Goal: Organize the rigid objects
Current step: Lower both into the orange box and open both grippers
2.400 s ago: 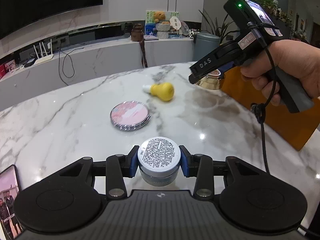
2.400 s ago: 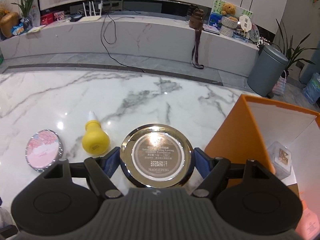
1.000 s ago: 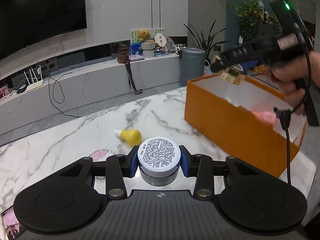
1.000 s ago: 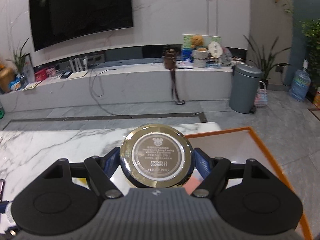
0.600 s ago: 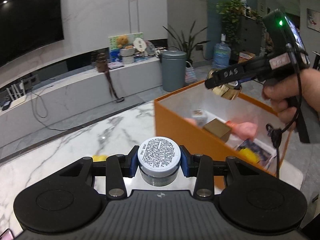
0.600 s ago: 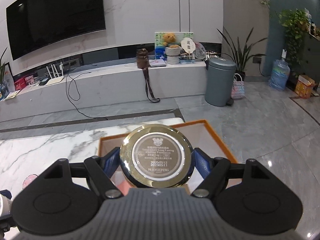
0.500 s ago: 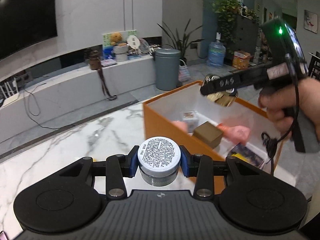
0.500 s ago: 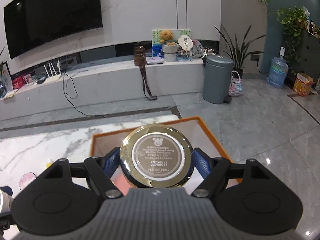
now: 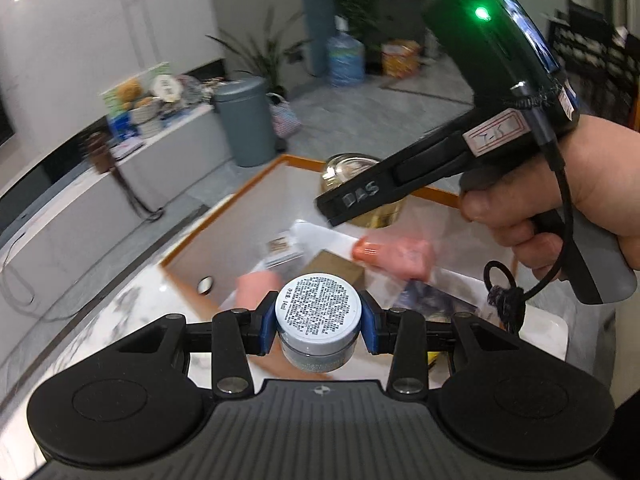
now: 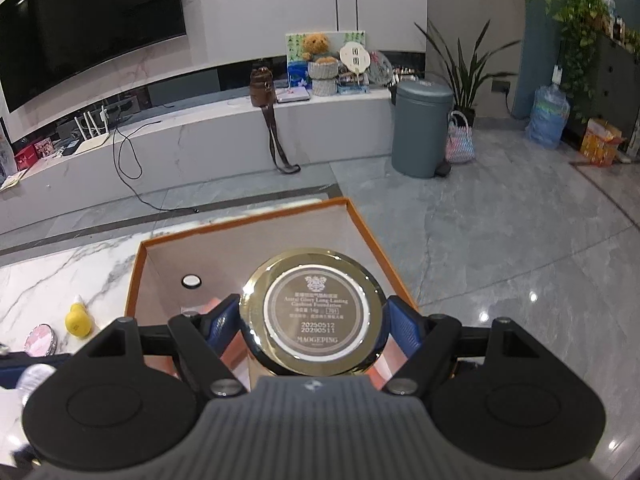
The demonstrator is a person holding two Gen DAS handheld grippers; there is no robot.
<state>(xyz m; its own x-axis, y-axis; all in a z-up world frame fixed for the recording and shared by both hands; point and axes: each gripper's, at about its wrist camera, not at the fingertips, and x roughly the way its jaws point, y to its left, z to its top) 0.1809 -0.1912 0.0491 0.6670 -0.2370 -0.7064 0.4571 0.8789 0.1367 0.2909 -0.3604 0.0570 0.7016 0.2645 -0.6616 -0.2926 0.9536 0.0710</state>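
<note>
The gold compact (image 10: 312,312), clamped in the right gripper (image 10: 312,320), is held above the orange box (image 10: 356,216) interior, while the small jar (image 9: 318,320), clamped in the left gripper (image 9: 318,324), is held at the near wall.

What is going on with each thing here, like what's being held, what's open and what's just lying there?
Small white-lidded jar: clamped in the left gripper.
Gold compact: clamped in the right gripper, above the box.
Orange box: open, no lid on, things already inside.
Yellow bottle: lying on the marble table.
Pink round compact: lying flat on the table.
</note>
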